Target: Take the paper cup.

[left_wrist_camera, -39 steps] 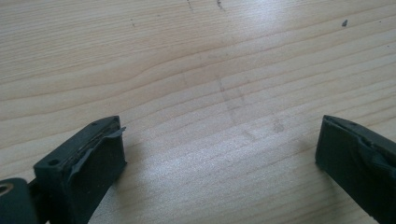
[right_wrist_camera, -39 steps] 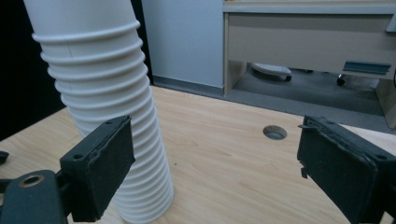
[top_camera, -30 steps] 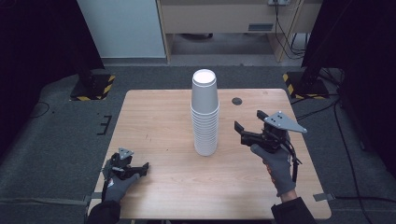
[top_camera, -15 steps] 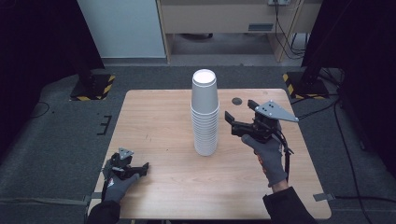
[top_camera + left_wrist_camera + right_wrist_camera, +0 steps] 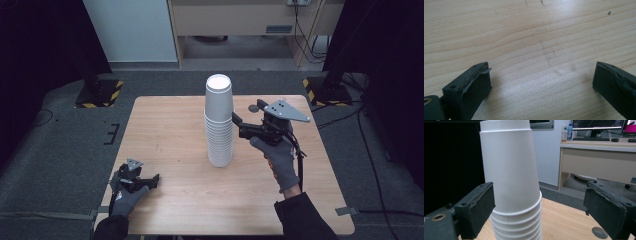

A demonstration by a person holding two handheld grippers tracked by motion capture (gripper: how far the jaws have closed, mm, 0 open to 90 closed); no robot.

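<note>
A tall stack of upturned white paper cups (image 5: 219,122) stands near the middle of the wooden table (image 5: 165,130). My right gripper (image 5: 239,126) hovers just to the right of the stack at mid height, jaws open and pointing at it, a small gap from the cups. In the right gripper view the cup stack (image 5: 511,182) rises close ahead, in the left half of the gap between the open right gripper (image 5: 539,207) jaws. My left gripper (image 5: 150,182) lies low at the table's near left corner. In its own view the left gripper (image 5: 541,82) is open over bare wood (image 5: 536,37).
A small dark round disc (image 5: 253,107) sits in the tabletop behind the right gripper, also seen as the disc (image 5: 599,232) low right. Black stands with striped bases (image 5: 100,92) flank the table on the floor. A desk (image 5: 599,157) lies beyond.
The right gripper has moved left and up toward the cup stack, closing the gap to it. The left gripper has stayed where it was.
</note>
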